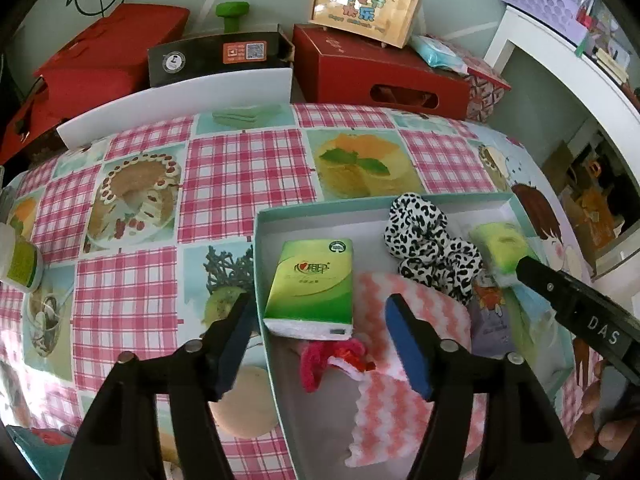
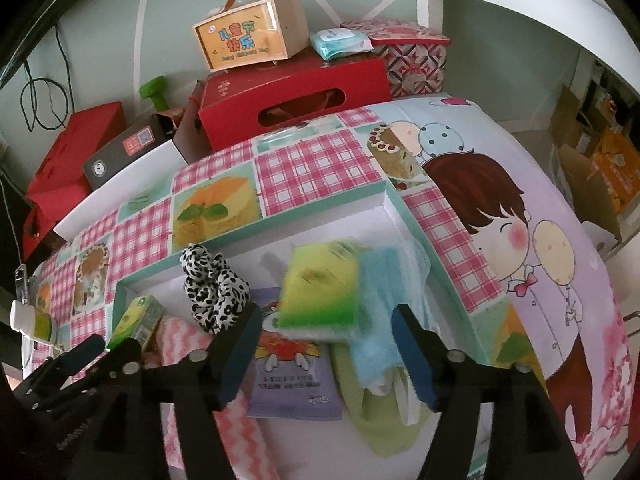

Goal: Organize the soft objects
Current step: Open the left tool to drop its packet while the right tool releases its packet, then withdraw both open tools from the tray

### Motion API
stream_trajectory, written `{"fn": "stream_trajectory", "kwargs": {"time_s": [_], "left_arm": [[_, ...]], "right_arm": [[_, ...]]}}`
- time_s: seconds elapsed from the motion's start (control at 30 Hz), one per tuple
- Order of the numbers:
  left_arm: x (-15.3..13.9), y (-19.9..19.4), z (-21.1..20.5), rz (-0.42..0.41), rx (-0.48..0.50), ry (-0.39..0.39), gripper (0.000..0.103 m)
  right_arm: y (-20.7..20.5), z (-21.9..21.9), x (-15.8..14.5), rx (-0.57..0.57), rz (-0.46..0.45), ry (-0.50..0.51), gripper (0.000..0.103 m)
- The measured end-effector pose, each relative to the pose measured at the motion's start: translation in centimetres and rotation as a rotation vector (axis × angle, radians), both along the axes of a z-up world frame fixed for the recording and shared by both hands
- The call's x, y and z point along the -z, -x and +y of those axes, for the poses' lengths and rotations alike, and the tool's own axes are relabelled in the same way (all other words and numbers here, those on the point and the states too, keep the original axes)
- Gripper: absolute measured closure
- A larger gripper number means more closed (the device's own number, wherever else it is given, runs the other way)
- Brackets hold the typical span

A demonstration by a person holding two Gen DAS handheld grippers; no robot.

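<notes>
A teal-rimmed white box (image 1: 256, 256) (image 2: 384, 194) on the table holds soft things. In the left wrist view a green tissue pack (image 1: 312, 284), a leopard-print scrunchie (image 1: 428, 244), a pink zigzag cloth (image 1: 400, 380) and a red fuzzy piece (image 1: 332, 356) lie in it. My left gripper (image 1: 320, 344) is open above the box's left wall, empty. My right gripper (image 2: 328, 352) is open over a second green tissue pack (image 2: 320, 288), blurred, which rests on a blue cloth (image 2: 376, 340), a green cloth (image 2: 360, 412) and a purple packet (image 2: 292, 376).
Red boxes (image 1: 380, 76), a black box (image 1: 216, 56), a wooden picture box (image 1: 364, 4) and a white board (image 1: 176, 104) line the table's far edge. A small white jar (image 1: 20, 260) stands at the left. A white shelf (image 1: 560, 52) is on the right.
</notes>
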State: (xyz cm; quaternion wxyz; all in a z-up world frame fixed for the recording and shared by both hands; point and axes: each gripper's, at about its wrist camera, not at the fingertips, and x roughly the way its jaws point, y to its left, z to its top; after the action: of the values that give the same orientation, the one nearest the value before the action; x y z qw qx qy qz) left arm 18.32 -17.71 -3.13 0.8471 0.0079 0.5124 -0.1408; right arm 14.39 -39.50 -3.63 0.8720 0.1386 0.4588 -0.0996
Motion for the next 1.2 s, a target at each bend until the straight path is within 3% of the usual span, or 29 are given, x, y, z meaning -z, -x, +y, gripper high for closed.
{"fn": "stream_trajectory", "kwargs": {"time_s": [0.07, 0.17, 0.2, 0.23, 0.27, 0.63, 1.2], "left_arm": [[-0.3, 0.0, 0.2, -0.009, -0.006, 0.009, 0.015], [-0.8, 0.0, 0.8, -0.032, -0.034, -0.001, 0.014], [-0.8, 0.0, 1.0, -0.034, -0.047, -0.005, 0.014], [-0.7, -0.1, 1.3, -0.03, -0.062, -0.005, 0.009], [-0.7, -0.3, 1.6, -0.021, -0.074, 0.001, 0.001], [-0.1, -0.9, 4.1, 0.023, -0.18, 0.014, 0.001], [-1.7, 0.0, 6.6, -0.008, -0.239, 0.02, 0.001]], "right_arm": [[0.0, -0.1, 0.1, 0.01, 0.002, 0.002, 0.024], [0.0, -0.3, 0.2, 0.022, 0.002, -0.001, 0.011], [0.0, -0.4, 0.2, 0.029, -0.001, 0.001, 0.001], [0.1, -0.5, 0.2, 0.035, -0.007, 0.005, 0.0], [0.1, -0.5, 0.2, 0.04, -0.012, 0.008, 0.0], [-0.1, -0.5, 1.0, 0.043, 0.018, 0.009, 0.0], [-0.2, 1.7, -0.8, -0.007, -0.005, 0.046, 0.0]]}}
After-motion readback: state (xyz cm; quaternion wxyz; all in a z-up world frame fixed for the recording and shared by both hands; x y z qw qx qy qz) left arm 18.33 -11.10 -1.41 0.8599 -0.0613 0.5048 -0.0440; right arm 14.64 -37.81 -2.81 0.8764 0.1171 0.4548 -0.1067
